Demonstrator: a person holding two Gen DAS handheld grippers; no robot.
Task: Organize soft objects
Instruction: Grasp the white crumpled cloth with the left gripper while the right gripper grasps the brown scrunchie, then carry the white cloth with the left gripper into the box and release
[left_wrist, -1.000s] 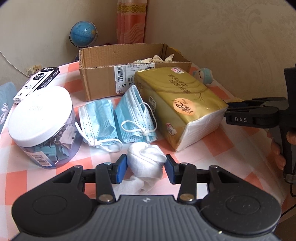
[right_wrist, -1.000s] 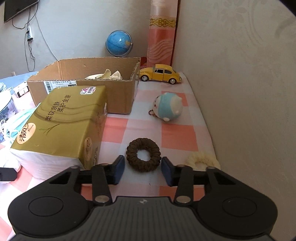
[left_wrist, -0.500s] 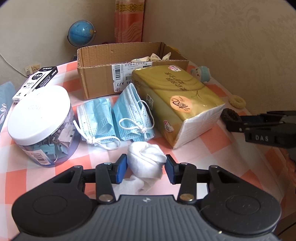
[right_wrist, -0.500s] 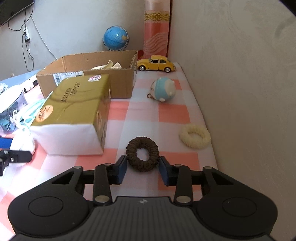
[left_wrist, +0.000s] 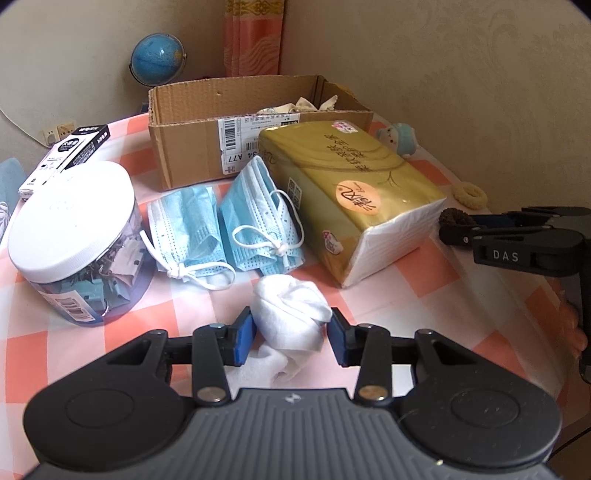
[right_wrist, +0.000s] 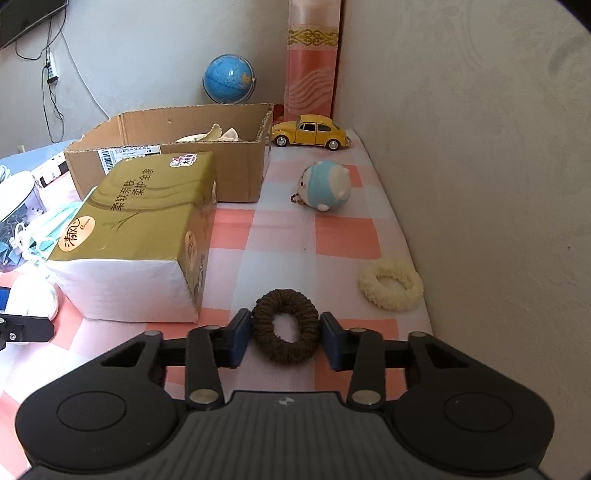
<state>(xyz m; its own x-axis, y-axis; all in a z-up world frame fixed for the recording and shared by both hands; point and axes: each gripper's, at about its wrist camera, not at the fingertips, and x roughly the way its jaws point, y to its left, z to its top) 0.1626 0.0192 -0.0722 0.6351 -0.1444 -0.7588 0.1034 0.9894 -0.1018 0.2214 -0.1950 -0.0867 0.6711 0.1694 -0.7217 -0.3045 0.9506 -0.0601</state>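
A crumpled white cloth (left_wrist: 291, 314) sits between the blue pads of my left gripper (left_wrist: 291, 339). The jaws are closing and both pads press its sides, while its tail rests on the checked tablecloth. My right gripper (right_wrist: 284, 339) is shut on a brown hair tie (right_wrist: 286, 352), which also shows dark at that gripper's tip (left_wrist: 452, 221) in the left wrist view. A cream hair tie (right_wrist: 391, 284) lies near the wall. Two blue face masks (left_wrist: 258, 221) lie in front of the open cardboard box (left_wrist: 184, 147), which has pale cloth inside.
A gold tissue pack (left_wrist: 351, 192) lies between the two grippers. A white-lidded jar (left_wrist: 74, 229) and a small black-and-white box (left_wrist: 66, 155) stand at the left. A blue plush toy (right_wrist: 327, 184), a yellow toy car (right_wrist: 310, 131) and a globe (right_wrist: 229, 79) sit near the wall on the right.
The right gripper's pads closed in on the brown hair tie and the gripper drew back from the tissue pack with it. The left gripper stayed put around the white cloth.
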